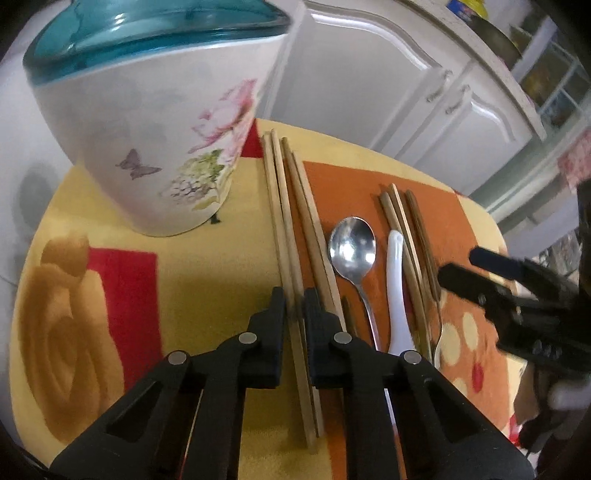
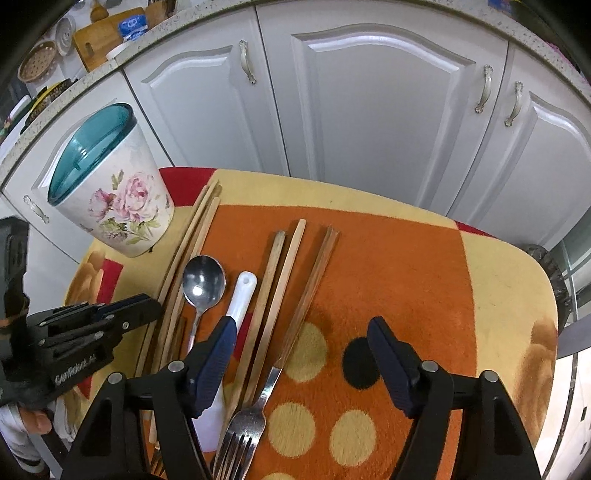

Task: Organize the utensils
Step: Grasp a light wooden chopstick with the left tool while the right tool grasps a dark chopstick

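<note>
A white flowered holder with a teal rim (image 1: pixel 147 147) (image 2: pixel 118 206) stands at the table's left. Beside it lie long pale chopsticks (image 1: pixel 284 206) (image 2: pixel 199 229). My left gripper (image 1: pixel 295 297) (image 2: pixel 155 308) is shut on them near their near ends. To their right lie a metal spoon (image 1: pixel 352 251) (image 2: pixel 203 280), a white ceramic spoon (image 1: pixel 397 280) (image 2: pixel 242 295), three shorter chopsticks (image 1: pixel 402 229) (image 2: pixel 280 280) and a fork (image 2: pixel 247 424). My right gripper (image 2: pixel 302 325) (image 1: pixel 460 264) is open and hangs low over the shorter chopsticks and the fork handle, its pads off them.
The utensils rest on an orange, yellow and red tablecloth (image 2: pixel 424 277) covering a small table. White cabinet doors (image 2: pixel 369 110) stand close behind the table's far edge. A counter with boards and baskets (image 2: pixel 99 33) runs above them. A person's hand (image 2: pixel 37 421) holds the left gripper.
</note>
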Demonstrator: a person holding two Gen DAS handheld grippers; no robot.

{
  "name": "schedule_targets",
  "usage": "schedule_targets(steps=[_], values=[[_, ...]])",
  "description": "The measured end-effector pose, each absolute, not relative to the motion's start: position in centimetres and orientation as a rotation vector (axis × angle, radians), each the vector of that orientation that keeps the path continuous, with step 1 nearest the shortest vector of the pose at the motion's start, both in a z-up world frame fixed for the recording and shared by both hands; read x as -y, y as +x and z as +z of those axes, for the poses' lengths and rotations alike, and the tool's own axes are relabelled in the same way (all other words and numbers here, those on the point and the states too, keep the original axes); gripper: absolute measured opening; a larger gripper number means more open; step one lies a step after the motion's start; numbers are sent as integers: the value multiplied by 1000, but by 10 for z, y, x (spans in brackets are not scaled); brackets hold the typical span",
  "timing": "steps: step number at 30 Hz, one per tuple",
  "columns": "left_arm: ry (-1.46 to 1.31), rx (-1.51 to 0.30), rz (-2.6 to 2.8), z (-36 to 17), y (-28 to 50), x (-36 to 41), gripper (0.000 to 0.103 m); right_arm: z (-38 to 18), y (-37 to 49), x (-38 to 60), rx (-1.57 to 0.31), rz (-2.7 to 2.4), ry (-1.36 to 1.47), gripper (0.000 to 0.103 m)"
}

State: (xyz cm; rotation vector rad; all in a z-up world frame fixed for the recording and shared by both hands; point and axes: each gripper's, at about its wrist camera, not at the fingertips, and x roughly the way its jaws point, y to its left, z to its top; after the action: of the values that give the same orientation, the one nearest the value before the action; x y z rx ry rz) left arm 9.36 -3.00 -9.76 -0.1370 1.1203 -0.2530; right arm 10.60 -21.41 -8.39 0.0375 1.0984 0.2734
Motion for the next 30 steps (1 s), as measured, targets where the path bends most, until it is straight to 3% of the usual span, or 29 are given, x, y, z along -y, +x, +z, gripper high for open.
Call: schedule_targets(steps=[3, 16, 21, 23, 28, 30], values=[[-177, -1125, -270, -96, 87, 23, 4, -88, 108, 216, -1116, 284, 62, 46], [-116, -1170, -276, -90, 7, -15, 4, -91, 112, 227, -1123, 266, 68, 45], [-70, -1153, -260, -82, 12, -14, 4, -100, 128, 226, -1140, 264, 73, 45], [-49, -1142, -244, -79, 20, -11, 9, -103, 137, 227, -1145, 262, 72, 45], [-26, -1112, -208, -79, 57, -3, 16, -108, 154, 232, -1148, 268, 114, 27], [-23, -1114, -192, -80, 73, 1, 18, -107, 155, 236, -1161, 279, 124, 15]])
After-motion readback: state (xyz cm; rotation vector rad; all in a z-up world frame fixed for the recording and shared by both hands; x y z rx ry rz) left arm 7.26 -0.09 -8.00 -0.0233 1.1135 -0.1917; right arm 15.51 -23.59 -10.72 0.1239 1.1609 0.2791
